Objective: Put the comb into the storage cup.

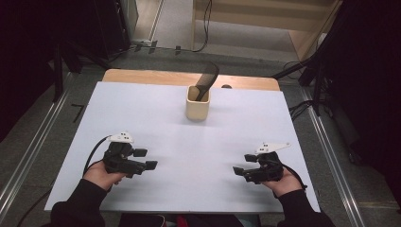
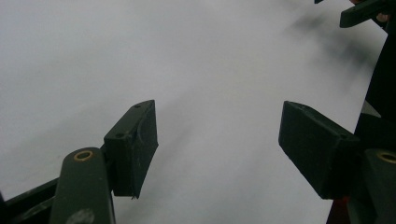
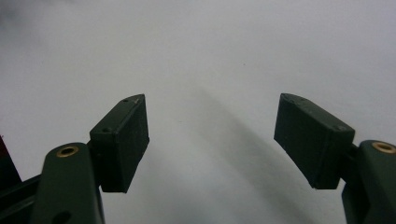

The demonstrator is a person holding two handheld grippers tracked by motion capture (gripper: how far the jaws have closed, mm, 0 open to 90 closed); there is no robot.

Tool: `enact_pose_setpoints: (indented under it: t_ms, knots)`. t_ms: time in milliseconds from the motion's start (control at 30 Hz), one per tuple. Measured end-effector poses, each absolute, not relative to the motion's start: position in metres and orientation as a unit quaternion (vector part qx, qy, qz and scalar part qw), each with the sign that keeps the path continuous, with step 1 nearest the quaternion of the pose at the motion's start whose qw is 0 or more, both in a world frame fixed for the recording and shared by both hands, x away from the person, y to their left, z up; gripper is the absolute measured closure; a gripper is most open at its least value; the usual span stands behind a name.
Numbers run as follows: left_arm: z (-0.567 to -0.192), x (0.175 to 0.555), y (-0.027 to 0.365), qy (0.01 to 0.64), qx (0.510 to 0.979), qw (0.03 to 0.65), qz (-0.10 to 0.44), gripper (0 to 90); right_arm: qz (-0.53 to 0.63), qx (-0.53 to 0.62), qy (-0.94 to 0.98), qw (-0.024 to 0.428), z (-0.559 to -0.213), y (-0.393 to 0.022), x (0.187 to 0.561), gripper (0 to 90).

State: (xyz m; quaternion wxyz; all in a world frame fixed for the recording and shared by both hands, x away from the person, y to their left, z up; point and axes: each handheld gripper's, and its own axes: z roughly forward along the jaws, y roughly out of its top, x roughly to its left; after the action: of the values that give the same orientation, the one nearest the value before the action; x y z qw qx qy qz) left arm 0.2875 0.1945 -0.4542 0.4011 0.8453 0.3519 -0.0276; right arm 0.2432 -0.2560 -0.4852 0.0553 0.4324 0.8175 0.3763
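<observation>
high view: comb (image 1: pixel 207 80) stands in unlabelled cup (image 1: pixel 197 103).

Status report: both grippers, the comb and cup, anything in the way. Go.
Left gripper open, empty, low over the white table. Right gripper open, empty, likewise. Black comb stands tilted in the cream cup at the far middle. Nothing between.

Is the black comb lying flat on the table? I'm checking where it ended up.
No, the black comb stands tilted inside the cream cup near the table's far edge, away from both hand-held grippers.
</observation>
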Motion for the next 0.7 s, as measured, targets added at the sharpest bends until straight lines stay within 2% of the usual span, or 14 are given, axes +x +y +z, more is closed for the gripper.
enact_pose_setpoints:
  t_ms: [700]
  knots:
    - [-0.456, 0.27, 0.208, 0.355, 0.851, 0.386, -0.019, 28.7, 0.374, 0.434, 0.818, 0.054, -0.486, -0.255, 0.243, 24.6]
